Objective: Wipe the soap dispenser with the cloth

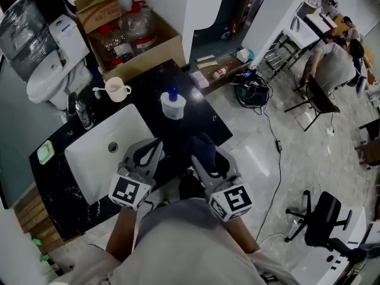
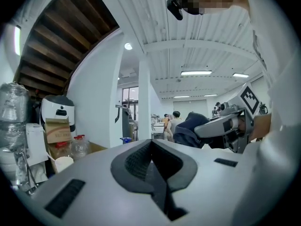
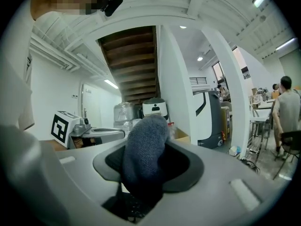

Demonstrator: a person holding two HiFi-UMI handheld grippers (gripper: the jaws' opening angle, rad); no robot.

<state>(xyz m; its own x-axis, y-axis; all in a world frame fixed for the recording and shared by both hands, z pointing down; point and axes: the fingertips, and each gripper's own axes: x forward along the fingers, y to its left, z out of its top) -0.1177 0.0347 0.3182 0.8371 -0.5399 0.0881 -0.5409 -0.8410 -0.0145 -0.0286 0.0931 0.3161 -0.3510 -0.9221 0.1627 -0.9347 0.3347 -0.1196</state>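
The soap dispenser [image 1: 173, 105], white with a blue pump, stands on the black counter [image 1: 205, 120] just right of the white sink [image 1: 98, 153]. Both grippers hover side by side at the counter's near edge, short of the dispenser. My left gripper [image 1: 154, 147] is shut with nothing between its jaws [image 2: 151, 145]. My right gripper [image 1: 200, 148] is shut on a dark blue cloth [image 1: 205, 150], which bulges out of the jaws [image 3: 143, 149]. The left gripper view shows the right gripper [image 2: 225, 126] with the cloth [image 2: 188, 128] to its right.
A white cup [image 1: 117, 89] with a spoon and a small clear bottle [image 1: 84, 113] stand behind the sink. A green soap dish [image 1: 45, 153] lies at the left. A toilet [image 1: 53, 70] and a cardboard box [image 1: 133, 37] of bottles stand beyond. Cables [image 1: 261, 100] trail on the floor.
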